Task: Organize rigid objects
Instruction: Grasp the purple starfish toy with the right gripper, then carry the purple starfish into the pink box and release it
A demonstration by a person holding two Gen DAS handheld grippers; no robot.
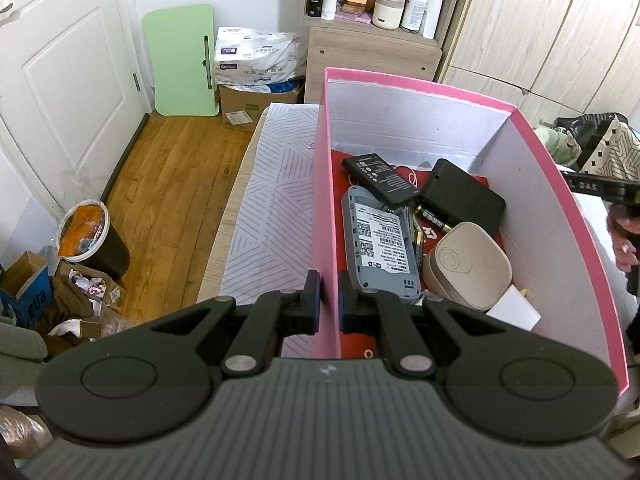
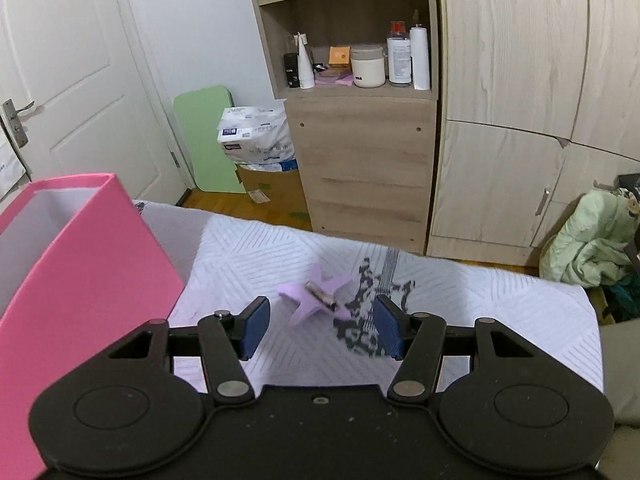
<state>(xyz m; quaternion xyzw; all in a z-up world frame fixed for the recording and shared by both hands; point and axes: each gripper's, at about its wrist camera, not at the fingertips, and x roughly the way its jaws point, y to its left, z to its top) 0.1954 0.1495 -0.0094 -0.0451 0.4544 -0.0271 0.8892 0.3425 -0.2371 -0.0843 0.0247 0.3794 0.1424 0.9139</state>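
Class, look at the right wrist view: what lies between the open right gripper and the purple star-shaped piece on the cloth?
Nothing. In the right wrist view only bare striped cloth lies between the right gripper and the purple star-shaped piece; the dark blotchy patch sits to its right.

The left wrist view looks steeply down, close over the pink box (image 1: 560, 168), toward the door and shelf unit (image 1: 372, 40). The right wrist view sits lower, facing across the cloth-covered surface (image 2: 480, 300). Both share box, shelf unit, door.

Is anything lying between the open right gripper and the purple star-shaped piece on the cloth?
Nothing visible: the right gripper is open, with the purple star just ahead between its fingers on bare cloth. The pink box stands off to the left.
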